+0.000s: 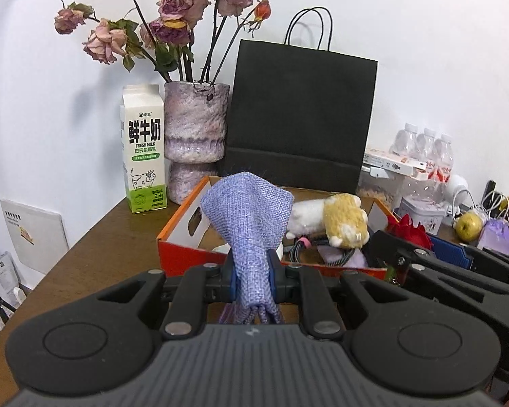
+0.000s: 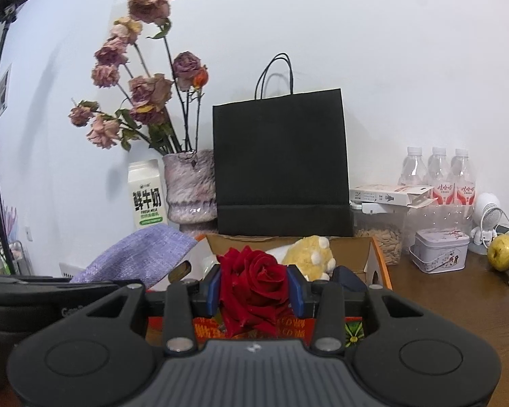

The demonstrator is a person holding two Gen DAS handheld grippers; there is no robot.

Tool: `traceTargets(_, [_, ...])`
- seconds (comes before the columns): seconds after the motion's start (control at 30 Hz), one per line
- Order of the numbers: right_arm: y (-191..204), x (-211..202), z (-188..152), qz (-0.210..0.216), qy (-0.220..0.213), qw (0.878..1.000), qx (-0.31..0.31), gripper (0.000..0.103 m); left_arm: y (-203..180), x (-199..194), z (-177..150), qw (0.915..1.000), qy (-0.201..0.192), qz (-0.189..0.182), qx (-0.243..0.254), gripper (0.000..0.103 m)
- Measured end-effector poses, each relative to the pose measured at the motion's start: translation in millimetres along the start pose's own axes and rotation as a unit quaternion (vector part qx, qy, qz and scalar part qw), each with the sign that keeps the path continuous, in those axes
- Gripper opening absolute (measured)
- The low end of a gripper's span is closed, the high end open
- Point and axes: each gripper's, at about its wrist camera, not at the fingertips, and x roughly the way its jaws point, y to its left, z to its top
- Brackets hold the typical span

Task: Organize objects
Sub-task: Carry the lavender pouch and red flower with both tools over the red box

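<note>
Two grippers are each loaded, held above the near edge of an open cardboard box (image 1: 183, 237) with orange outer walls, standing on a brown wooden table (image 1: 95, 257). Behind the box stand a black paper bag (image 1: 298, 115), a mottled pink vase (image 1: 195, 125) of dried roses and a milk carton (image 1: 143, 149). Inside the box lies a yellow-and-white plush toy (image 1: 336, 222). Left gripper (image 1: 252, 273): jaws clamped on the gathered neck of a lavender woven cloth pouch (image 1: 251, 213), its body fanning upward. Right gripper (image 2: 253, 291): jaws closed on a red rose (image 2: 254, 285), bloom fully open, petals deep crimson.
</note>
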Motion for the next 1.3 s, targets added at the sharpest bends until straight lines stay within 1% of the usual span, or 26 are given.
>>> traceTargets(0.03, [-1, 4, 1, 0.004, -0.007, 1.000, -0.004, 0.038, 1, 4, 2, 1.0000, 0.001, -0.001, -0.001, 0.017])
traceTargets(0.37, [-8, 38, 9, -0.006, -0.005, 1.000, -0.009, 0.038, -2, 38, 16, 1.0000, 0.002, -0.003, -0.001, 0.017])
traceTargets(0.53, [-16, 54, 14, -0.019, -0.005, 1.000, -0.008, 0.038, -6, 55, 25, 1.0000, -0.002, -0.003, 0.004, 0.017])
traceTargets(0.8, [-39, 80, 21, -0.043, -0.002, 0.999, -0.004, 0.038, -10, 87, 34, 0.9999, 0.003, -0.003, 0.012, 0.017])
traceTargets(1.1, [-65, 108, 26, -0.068, 0.011, 0.998, -0.003, 0.038, -10, 120, 41, 0.9998, 0.008, 0.002, 0.020, 0.017])
traceTargets(1.3, [-76, 124, 27, -0.077, 0.027, 0.997, -0.003, 0.038, -12, 140, 44, 0.9995, 0.013, 0.002, 0.029, 0.017])
